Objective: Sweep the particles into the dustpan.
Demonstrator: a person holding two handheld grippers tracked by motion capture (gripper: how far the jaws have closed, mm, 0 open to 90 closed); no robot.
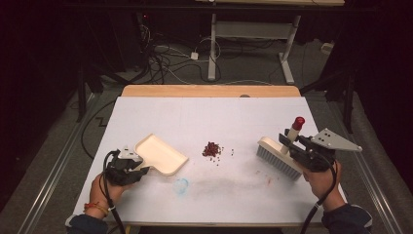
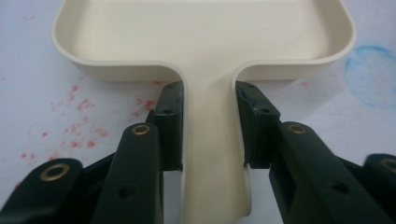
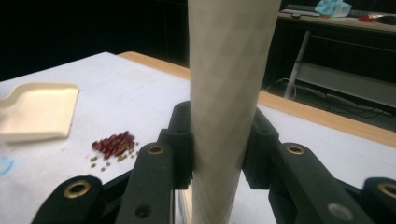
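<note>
While the high view looks down on the white table point(image 1: 214, 195), the left gripper point(image 1: 141, 168) sits at its near left edge, clamped on the short handle of a cream dustpan point(image 1: 163, 155). That dustpan is a shallow tray with rounded corners and a low rim, lying flat with its open mouth turned toward the middle of the table. A small heap of dark red beans point(image 1: 212, 149) lies at the centre, with a few strays just right of it, well apart from both tools. At the right, the right gripper point(image 1: 291, 142) grips the pale handle of a hand brush point(image 1: 278, 158); the handle ends in a red cap, and the grey bristles rest on the table. A faint blue ring mark point(image 1: 181, 185) shows near the front edge.

Through the left gripper view, the dustpan point(image 2: 205, 37) looks smooth and matt, its flat handle running down between the black jaws, which press on both of its sides. Reddish specks point(image 2: 79, 121) stain the white surface to the left.

From the right gripper view, the jaws close on the brush handle point(image 3: 229, 93), a cream column that tapers slightly. The beans point(image 3: 114, 144) lie to the left, glossy and dark red with some smaller pale ones, and the dustpan point(image 3: 37, 112) rests beyond them
</note>
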